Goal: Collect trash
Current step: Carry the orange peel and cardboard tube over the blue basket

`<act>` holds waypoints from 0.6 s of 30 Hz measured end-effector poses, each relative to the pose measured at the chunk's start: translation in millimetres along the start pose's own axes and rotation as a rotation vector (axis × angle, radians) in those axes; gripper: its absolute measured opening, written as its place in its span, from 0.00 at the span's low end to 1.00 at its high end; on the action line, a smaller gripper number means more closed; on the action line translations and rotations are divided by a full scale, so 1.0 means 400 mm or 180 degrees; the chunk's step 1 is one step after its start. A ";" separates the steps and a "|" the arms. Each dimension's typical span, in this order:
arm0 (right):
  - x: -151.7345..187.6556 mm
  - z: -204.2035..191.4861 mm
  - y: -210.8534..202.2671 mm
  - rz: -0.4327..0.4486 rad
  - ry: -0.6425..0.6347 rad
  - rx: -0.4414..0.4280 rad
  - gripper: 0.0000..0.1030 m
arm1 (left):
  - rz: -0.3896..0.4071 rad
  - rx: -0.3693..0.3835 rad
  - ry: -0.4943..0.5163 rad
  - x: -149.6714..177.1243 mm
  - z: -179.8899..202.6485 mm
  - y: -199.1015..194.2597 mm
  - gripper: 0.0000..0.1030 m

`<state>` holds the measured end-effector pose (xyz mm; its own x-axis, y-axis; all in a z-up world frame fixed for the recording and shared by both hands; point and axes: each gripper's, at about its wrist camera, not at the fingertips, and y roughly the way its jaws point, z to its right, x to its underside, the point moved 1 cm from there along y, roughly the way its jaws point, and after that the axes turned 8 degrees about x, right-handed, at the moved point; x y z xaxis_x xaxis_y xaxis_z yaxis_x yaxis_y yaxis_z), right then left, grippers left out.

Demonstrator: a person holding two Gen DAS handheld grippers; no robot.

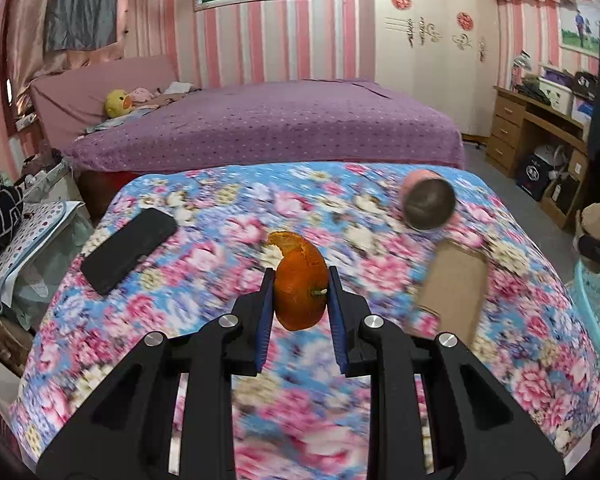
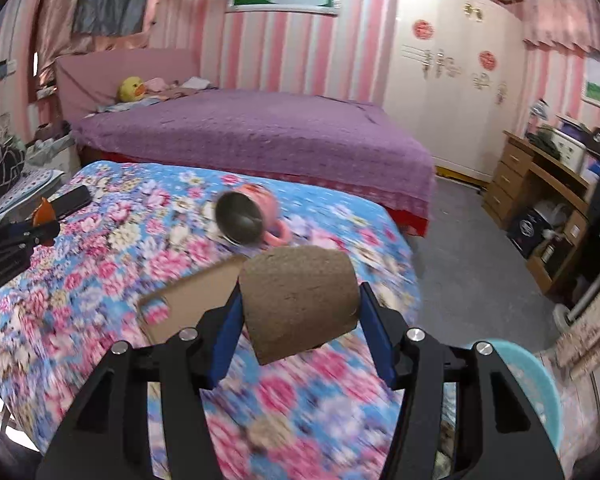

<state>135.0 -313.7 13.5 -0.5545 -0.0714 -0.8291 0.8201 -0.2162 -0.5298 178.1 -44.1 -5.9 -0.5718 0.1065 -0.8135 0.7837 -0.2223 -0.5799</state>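
Left gripper (image 1: 300, 292) clamps orange peel (image 1: 300, 284) | right gripper (image 2: 300, 300) clamps cardboard piece (image 2: 300, 304) | both lifted off flowered cloth (image 1: 220, 248), likely bound for basket (image 1: 596, 308)

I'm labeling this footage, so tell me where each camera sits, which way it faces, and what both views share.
Left wrist: on the left gripper, looking forward over the floral table toward the purple bed; its fingers clamp an orange peel.
Right wrist: on the right gripper, facing the same way; it clamps a cardboard tube, with the left gripper at the left edge.
Shared: bed, pink cup, black phone, flat cardboard.
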 end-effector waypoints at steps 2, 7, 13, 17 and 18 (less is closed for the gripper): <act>0.026 0.035 -0.016 0.0012 0.0027 0.0088 0.54 | 0.0004 0.0019 0.0028 0.013 0.033 -0.005 0.23; 0.080 0.124 -0.041 0.0051 0.0170 0.0214 0.54 | 0.0063 0.0078 0.0051 0.020 0.102 -0.014 0.23; 0.114 0.222 -0.056 0.0101 0.0324 0.0403 0.54 | 0.0132 0.0168 0.0058 0.016 0.174 -0.008 0.23; 0.149 0.299 -0.058 0.0103 0.0486 0.0552 0.54 | 0.0178 0.0306 0.0034 0.016 0.225 -0.002 0.23; 0.155 0.314 -0.058 0.0095 0.0514 0.0573 0.54 | 0.0205 0.0326 0.0061 0.016 0.247 0.000 0.23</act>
<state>63.8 -435.5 -3.3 -0.4886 0.0730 -0.8694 0.7894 -0.3875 -0.4762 150.2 -139.2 -6.8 -0.5155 0.1072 -0.8502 0.7892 -0.3270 -0.5198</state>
